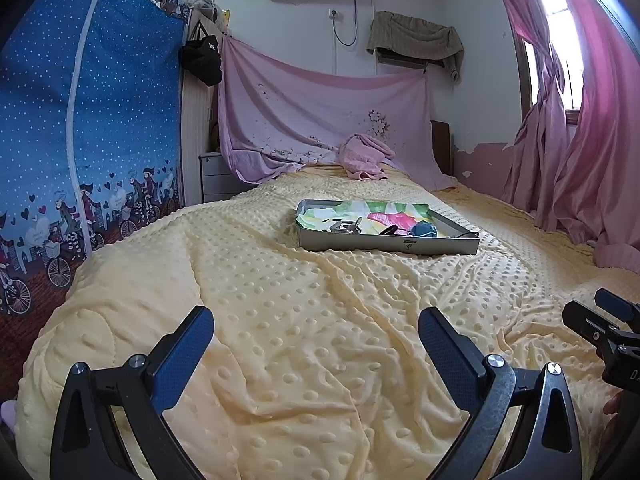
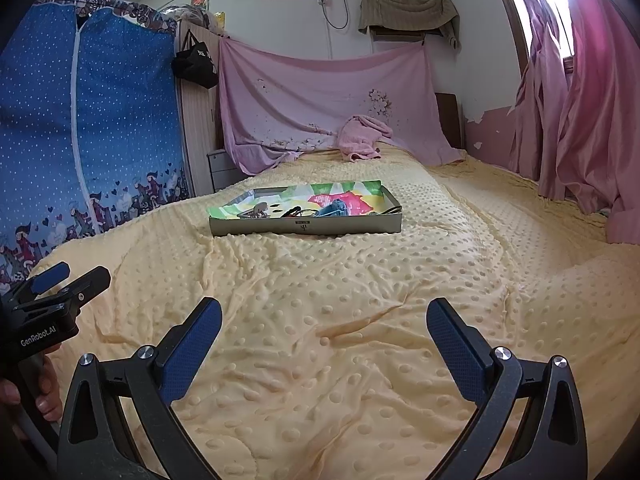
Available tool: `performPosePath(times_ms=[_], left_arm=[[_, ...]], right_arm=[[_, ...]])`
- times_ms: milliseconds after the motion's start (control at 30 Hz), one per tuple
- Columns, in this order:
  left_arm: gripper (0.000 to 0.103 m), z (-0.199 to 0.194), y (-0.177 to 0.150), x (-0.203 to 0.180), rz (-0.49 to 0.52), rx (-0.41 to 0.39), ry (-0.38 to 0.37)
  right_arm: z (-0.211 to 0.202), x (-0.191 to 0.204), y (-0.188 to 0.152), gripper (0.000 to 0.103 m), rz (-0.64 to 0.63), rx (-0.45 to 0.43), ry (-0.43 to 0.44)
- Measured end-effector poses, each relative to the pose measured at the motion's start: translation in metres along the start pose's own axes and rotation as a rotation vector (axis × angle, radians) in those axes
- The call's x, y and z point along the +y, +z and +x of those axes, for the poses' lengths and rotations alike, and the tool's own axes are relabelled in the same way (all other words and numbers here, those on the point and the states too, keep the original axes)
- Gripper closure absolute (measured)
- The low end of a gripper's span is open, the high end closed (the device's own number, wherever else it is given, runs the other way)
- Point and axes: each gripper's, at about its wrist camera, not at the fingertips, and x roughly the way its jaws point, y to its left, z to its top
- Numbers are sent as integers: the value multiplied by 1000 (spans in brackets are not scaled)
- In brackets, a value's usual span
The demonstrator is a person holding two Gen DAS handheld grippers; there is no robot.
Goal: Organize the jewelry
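Observation:
A shallow grey tray with a colourful lining lies on the yellow dotted bedspread, far ahead of both grippers; it also shows in the right wrist view. In it lie small jewelry pieces: a metal clip, a dark ring-like piece and a blue item. My left gripper is open and empty over the bedspread. My right gripper is open and empty, beside the left one. Each gripper shows at the edge of the other's view.
The yellow bedspread covers the bed. A pink towel lies at the head under a hung pink sheet. A blue fabric wardrobe stands left. Pink curtains hang right. A grey drawer unit stands by the bed.

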Motion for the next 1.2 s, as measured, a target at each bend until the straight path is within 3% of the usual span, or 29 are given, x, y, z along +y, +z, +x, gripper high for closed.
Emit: performPosePath(times_ms=[1200], left_arm=[[0, 1, -2, 0, 10, -2, 4]], right_arm=[[0, -1, 0, 2, -4, -3, -1]])
